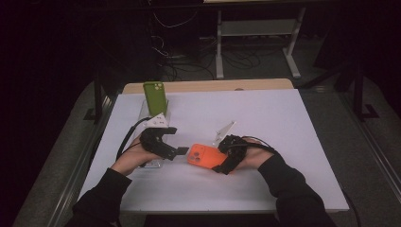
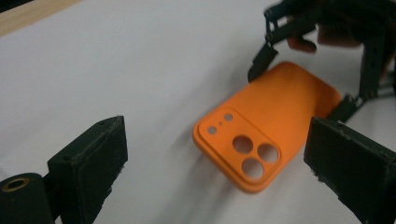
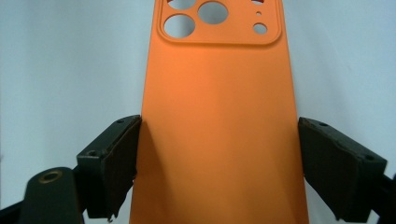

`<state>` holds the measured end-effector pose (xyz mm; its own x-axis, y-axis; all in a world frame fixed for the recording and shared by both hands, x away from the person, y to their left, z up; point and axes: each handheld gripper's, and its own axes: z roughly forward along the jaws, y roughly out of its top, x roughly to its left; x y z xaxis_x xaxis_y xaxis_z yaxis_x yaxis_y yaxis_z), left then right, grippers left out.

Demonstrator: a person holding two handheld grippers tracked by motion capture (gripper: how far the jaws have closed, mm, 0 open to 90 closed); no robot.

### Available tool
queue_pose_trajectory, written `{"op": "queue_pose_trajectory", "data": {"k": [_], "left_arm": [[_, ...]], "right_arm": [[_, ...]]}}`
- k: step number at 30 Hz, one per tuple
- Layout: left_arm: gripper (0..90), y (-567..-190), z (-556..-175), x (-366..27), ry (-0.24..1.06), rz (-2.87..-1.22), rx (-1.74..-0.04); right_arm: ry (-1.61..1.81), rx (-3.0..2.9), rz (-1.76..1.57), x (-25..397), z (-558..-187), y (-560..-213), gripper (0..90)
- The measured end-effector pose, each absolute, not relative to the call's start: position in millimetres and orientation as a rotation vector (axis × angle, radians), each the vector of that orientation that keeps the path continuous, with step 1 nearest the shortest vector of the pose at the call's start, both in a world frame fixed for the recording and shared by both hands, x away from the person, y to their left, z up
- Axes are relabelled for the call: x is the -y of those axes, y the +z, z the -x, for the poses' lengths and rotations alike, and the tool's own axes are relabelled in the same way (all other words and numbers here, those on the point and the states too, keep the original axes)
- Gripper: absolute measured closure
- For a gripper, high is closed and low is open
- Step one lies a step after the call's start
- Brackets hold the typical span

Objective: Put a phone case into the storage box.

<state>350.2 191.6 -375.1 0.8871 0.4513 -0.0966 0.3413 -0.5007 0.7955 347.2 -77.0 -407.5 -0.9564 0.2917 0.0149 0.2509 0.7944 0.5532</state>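
From the person's side of the table, the two sleeves come up over the near edge of the white table, a gripper in each hand. The right gripper has its jaws on either long edge of an orange phone case that lies flat on the white surface, back up. In the right gripper view the case runs straight up between the two black pads; the left pad sits against the case's edge, the right pad is right at the other edge, and whether it is pressing I cannot tell. So the jaws bracket the lower half of the case, with the camera cut-outs at the far end, away from the hand.

The left gripper points at that camera end from the other side. Its jaws stand wide apart and hold nothing; in the left gripper view the case lies between and beyond the pads, not touching them.

Farther back, a green phone case stands upright on a clear stand. A second clear stand lies just behind the right hand.
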Motion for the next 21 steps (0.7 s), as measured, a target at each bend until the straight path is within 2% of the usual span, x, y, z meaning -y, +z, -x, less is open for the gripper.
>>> {"op": "queue_pose_trajectory", "data": {"k": [3,12,21], "left_arm": [[5.5,-375,-348,-182,0.162,-2.187,-0.488],[5.4,-378,-342,-141,0.073,-2.32,-0.264],[5.6,-384,-341,-123,0.003,-2.363,-0.126]], "right_arm": [[0.877,-2.919,-0.422,89,-348,-404,15.4],[0.891,-2.961,-0.346,104,-347,-398,15.4],[0.917,-2.989,-0.263,104,-342,-392,15.4]]}}
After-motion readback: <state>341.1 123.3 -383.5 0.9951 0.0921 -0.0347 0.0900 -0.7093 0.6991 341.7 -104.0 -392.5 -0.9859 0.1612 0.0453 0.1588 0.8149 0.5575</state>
